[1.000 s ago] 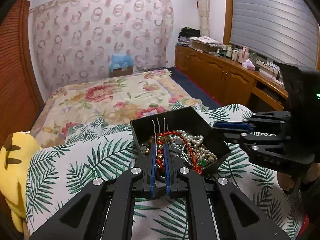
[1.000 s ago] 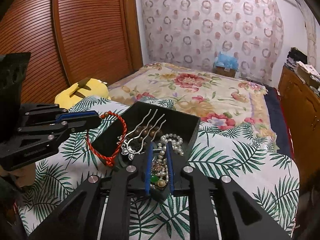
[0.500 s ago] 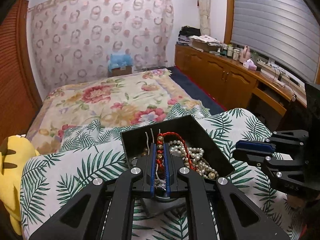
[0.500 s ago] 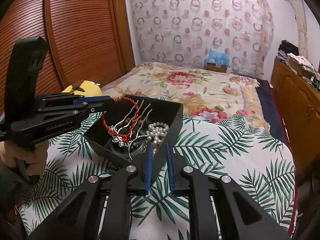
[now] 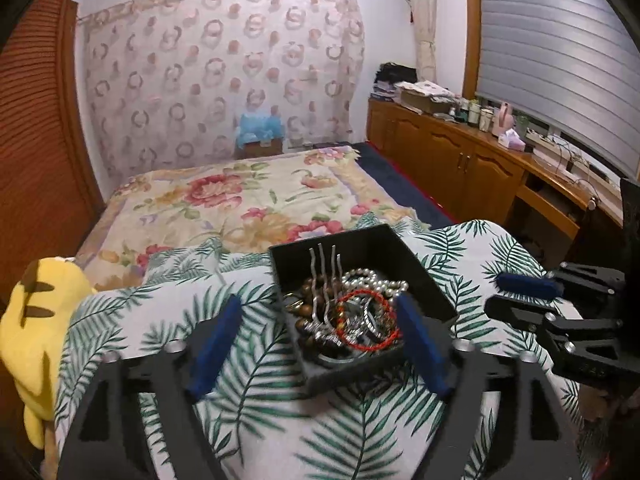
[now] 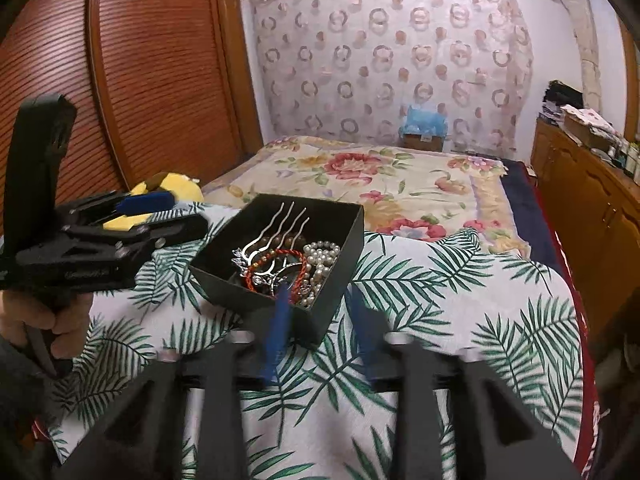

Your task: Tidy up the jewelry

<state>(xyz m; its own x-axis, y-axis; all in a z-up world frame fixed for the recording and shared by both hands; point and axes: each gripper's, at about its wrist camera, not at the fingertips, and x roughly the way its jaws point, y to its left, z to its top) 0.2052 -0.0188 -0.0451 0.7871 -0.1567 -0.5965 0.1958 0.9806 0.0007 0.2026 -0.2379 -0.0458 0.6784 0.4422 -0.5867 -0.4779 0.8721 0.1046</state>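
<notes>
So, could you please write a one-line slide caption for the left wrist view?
Left gripper, jaws opening and empty, above a black box of tangled jewelry on a leaf-print cover.

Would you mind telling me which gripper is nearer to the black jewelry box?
Right gripper: its opening jaws straddle the box's near corner. Left gripper, also opening, stands beside the box, one finger at its near edge.

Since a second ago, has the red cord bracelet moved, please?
Yes. The red cord bracelet now lies inside the black box on the other jewelry; earlier it hung over the box rim from the left gripper.
</notes>
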